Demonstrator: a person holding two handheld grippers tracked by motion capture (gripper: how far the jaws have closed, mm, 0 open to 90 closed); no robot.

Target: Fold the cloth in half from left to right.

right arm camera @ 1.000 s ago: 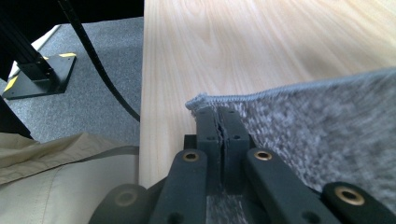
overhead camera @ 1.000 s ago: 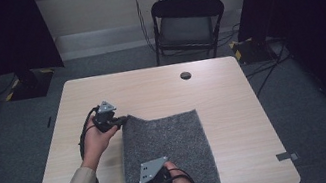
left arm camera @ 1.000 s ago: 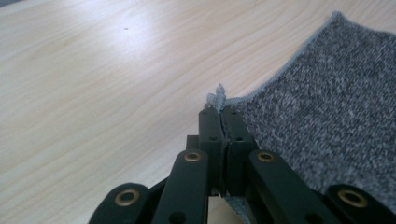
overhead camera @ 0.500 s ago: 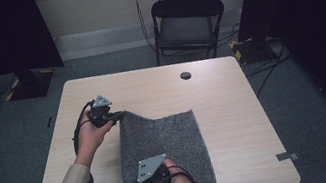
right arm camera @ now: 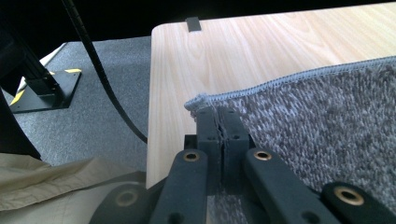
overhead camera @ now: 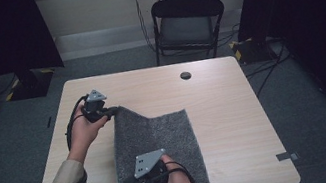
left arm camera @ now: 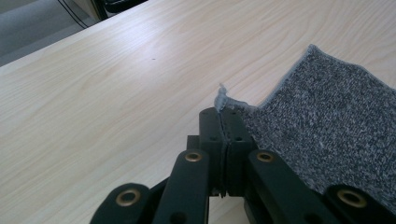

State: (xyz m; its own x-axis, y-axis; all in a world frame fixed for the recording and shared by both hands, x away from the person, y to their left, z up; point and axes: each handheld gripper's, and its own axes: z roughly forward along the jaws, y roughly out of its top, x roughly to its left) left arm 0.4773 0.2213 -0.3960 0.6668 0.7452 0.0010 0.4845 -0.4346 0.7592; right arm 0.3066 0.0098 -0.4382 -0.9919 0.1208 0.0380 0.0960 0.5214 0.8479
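Observation:
A grey felt cloth (overhead camera: pixel 159 138) lies on the light wooden table (overhead camera: pixel 225 111), its left edge lifted off the surface. My left gripper (overhead camera: pixel 114 111) is shut on the cloth's far left corner (left arm camera: pixel 223 98), held above the table. My right gripper (overhead camera: pixel 127 182) is shut on the near left corner (right arm camera: pixel 198 101) at the table's front edge. In the left gripper view the jaws press together with the grey cloth (left arm camera: pixel 327 126) trailing off to the right. In the right gripper view the stitched hem of the cloth (right arm camera: pixel 317 112) runs away from the closed jaws.
A small dark round disc (overhead camera: pixel 185 75) lies near the table's far edge. A black folding chair (overhead camera: pixel 187 23) stands behind the table. The floor is grey carpet, with a black stand base (overhead camera: pixel 30 84) at the left. Bare tabletop stretches right of the cloth.
Both grippers have risen a little with the cloth's left corners, and the left edge of the cloth has come further off the table.

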